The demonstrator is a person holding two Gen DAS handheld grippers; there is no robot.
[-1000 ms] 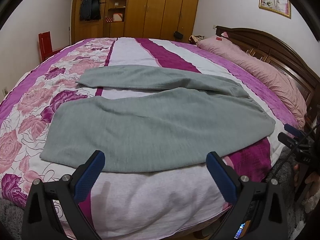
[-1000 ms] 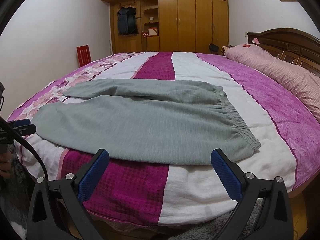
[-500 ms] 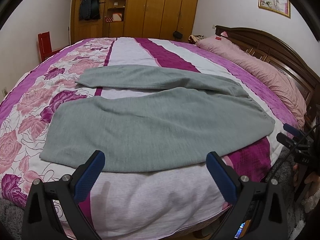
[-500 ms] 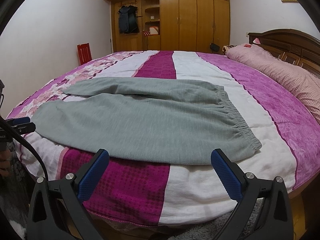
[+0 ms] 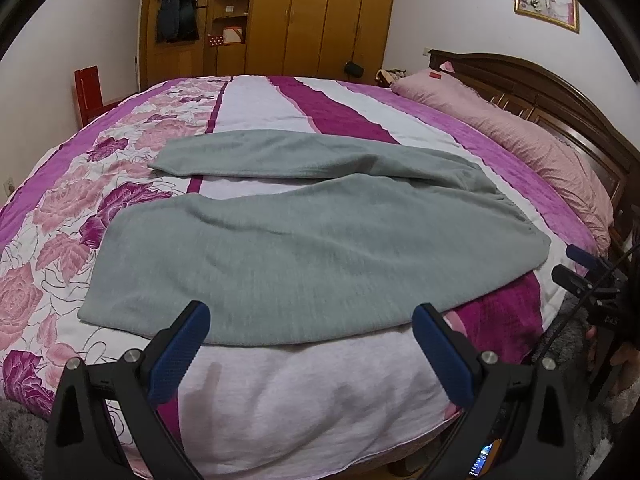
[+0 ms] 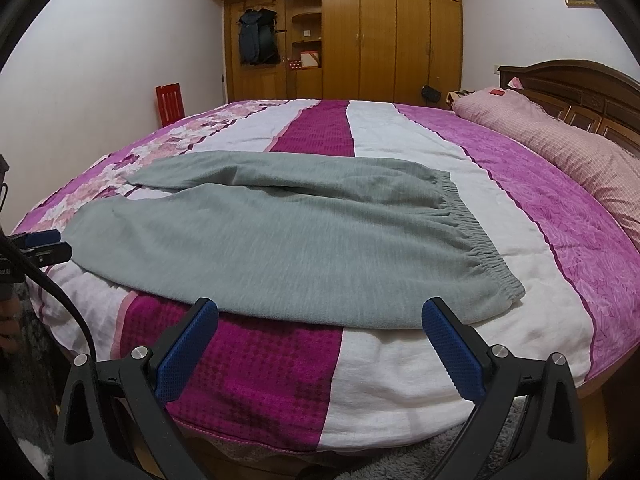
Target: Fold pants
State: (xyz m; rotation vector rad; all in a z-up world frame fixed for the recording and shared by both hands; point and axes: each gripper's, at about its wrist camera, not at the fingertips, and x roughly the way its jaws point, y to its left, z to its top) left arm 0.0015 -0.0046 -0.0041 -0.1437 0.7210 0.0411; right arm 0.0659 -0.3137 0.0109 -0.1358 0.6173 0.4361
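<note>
Grey pants (image 5: 304, 248) (image 6: 288, 244) lie flat on the bed, legs spread toward the left, elastic waistband (image 6: 476, 248) at the right. My left gripper (image 5: 310, 338) is open, hovering just off the bed's front edge near the nearer leg's hem side. My right gripper (image 6: 320, 332) is open too, held before the front edge below the waistband end. Neither touches the cloth. Each gripper shows at the other view's edge: the right gripper (image 5: 588, 276) and the left gripper (image 6: 40, 246).
The bed carries a pink, magenta and white quilt (image 6: 404, 364) with long pink pillows (image 5: 516, 140) by the dark wooden headboard (image 6: 576, 88). A wooden wardrobe (image 6: 384, 36) and a red chair (image 6: 170, 104) stand beyond. Grey rug (image 6: 400, 468) on the floor below.
Both views have crept slightly closer to the bed's front edge. The pants lie unchanged and both grippers stay open.
</note>
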